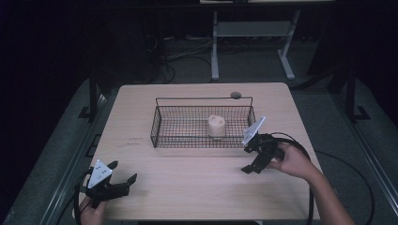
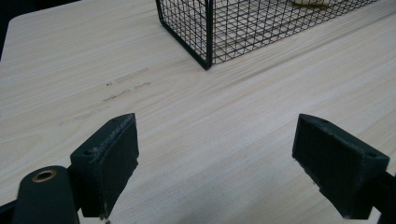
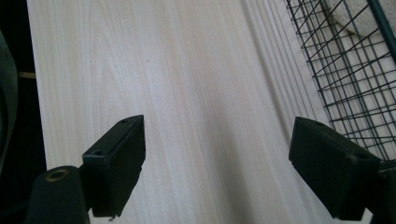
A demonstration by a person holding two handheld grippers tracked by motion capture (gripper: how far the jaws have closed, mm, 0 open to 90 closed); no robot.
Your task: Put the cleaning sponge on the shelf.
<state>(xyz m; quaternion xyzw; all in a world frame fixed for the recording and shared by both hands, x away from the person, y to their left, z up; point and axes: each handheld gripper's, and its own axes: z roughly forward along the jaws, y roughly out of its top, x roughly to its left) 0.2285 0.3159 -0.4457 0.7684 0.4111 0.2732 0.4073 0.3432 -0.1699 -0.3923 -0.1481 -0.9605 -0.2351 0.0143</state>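
Observation:
A black wire basket [image 1: 159, 123] stands on the middle of the light wooden table [image 1: 187, 187]. Inside it, toward the right, a pale cream roll-shaped object [image 1: 216, 126] stands upright. My left gripper [image 1: 123, 172] hovers open near the table's front left corner, jaws wide apart over bare wood. In the left gripper view [image 2: 215, 154] the basket's corner [image 2: 208, 42] lies ahead. My right gripper [image 1: 248, 158] is open just off the basket's front right corner, held by a hand [image 1: 293, 161]. The right gripper view [image 3: 217, 158] has the basket mesh [image 3: 345, 84] at the right and the cream object [image 3: 350, 14] behind it.
A small dark round disc [image 1: 235, 95] lies on the table behind the basket's far right corner. Faint marks [image 2: 126, 86] show on the wood left of the basket. Beyond the table are a white desk frame [image 1: 253, 33] and cables on a dark floor.

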